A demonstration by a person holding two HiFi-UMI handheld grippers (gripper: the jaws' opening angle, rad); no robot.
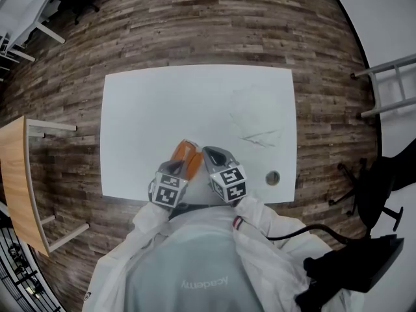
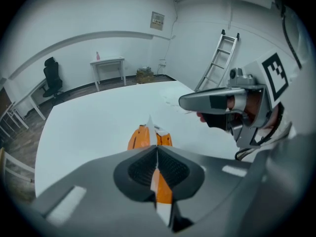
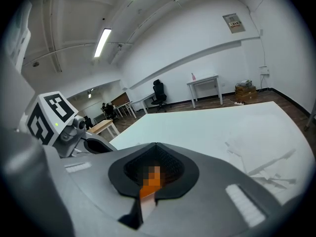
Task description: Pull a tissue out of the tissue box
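Note:
An orange tissue box (image 1: 186, 153) sits near the front edge of the white table (image 1: 162, 109). My left gripper (image 1: 177, 168) reaches it from the left. In the left gripper view the left gripper (image 2: 157, 147) is shut, with the white tip of a tissue (image 2: 149, 123) rising from the box (image 2: 138, 137) right at the seam of the pads. My right gripper (image 1: 208, 153) hangs close on the box's right side, its jaws together. The right gripper view shows the right gripper (image 3: 155, 145) shut with nothing at its tips; a sliver of the box (image 3: 147, 189) shows below.
Crumpled loose tissues (image 1: 259, 134) lie on the table's right half. A round cable hole (image 1: 272, 177) is near the front right corner. A wooden table (image 1: 16, 168) stands left and a black office chair (image 1: 374, 187) right. A ladder (image 2: 219, 58) leans on the far wall.

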